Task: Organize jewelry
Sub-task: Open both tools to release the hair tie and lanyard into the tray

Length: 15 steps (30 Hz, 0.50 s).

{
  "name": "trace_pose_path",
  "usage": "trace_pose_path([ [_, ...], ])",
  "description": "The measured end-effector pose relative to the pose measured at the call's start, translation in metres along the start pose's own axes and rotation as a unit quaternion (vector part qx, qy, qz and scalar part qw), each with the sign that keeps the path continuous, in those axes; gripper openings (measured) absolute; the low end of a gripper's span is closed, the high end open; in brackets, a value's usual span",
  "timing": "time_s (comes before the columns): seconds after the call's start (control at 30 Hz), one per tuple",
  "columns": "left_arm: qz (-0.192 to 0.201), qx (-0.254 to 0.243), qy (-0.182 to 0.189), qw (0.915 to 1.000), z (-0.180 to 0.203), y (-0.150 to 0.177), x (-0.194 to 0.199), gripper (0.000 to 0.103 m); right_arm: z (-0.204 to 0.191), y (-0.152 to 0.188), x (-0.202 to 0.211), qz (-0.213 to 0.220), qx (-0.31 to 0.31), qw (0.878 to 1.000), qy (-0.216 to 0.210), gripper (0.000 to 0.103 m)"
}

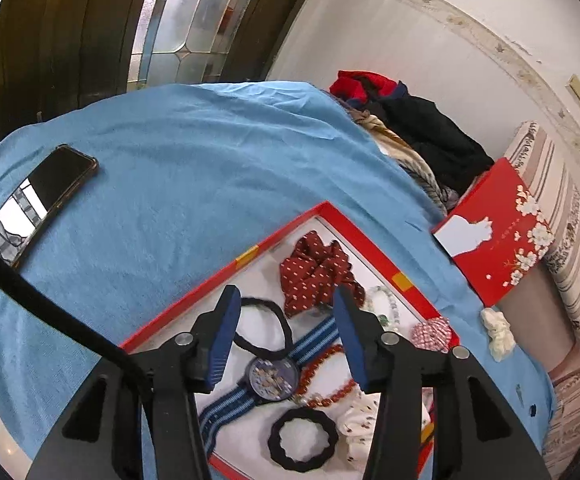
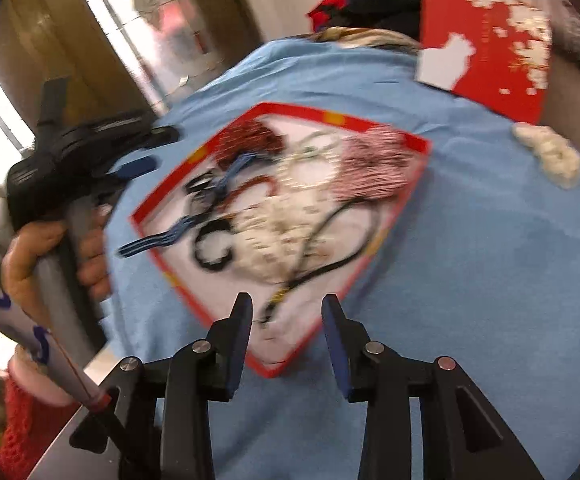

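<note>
A shallow red box (image 1: 209,280) lies on a blue cloth and holds the jewelry. Inside are a dark red dotted scrunchie (image 1: 314,268), a watch (image 1: 273,376) on a blue striped strap, a thin black hair tie (image 1: 265,332), a scalloped black hair tie (image 1: 304,440), a red bead bracelet (image 1: 326,376), a pale bead bracelet (image 1: 386,304) and a red-and-white checked scrunchie (image 1: 430,332). My left gripper (image 1: 285,290) hovers open over the box, nothing between its pads. My right gripper (image 2: 286,298) stands open at the near corner of the box (image 2: 290,110), empty. That view is blurred.
A white scrunchie (image 1: 498,332) lies on the cloth right of the box. The red flowered lid (image 1: 498,232) leans behind it, beside a pile of clothes (image 1: 430,140). A phone (image 1: 41,204) rests on the cloth at far left. A hand (image 2: 29,252) holds the left gripper's handle.
</note>
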<state>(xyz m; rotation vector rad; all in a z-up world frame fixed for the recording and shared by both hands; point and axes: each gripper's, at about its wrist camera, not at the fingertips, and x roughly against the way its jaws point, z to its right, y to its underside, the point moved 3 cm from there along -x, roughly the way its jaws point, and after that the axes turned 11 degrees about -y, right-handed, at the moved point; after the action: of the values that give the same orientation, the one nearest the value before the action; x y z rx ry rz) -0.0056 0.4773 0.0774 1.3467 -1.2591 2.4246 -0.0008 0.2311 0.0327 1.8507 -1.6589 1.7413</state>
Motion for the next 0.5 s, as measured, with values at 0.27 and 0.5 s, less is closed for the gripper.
trace_pose_path([
  [0.27, 0.01, -0.017, 0.001, 0.9998, 0.012, 0.006, 0.007, 0.049, 0.031, -0.016, -0.026, -0.011, -0.023, 0.998, 0.06, 0.032],
  [0.5, 0.008, -0.034, 0.003, 0.9994, 0.02, 0.01, 0.005, 0.049, 0.04, -0.026, -0.037, -0.01, -0.027, 0.995, 0.093, 0.011],
])
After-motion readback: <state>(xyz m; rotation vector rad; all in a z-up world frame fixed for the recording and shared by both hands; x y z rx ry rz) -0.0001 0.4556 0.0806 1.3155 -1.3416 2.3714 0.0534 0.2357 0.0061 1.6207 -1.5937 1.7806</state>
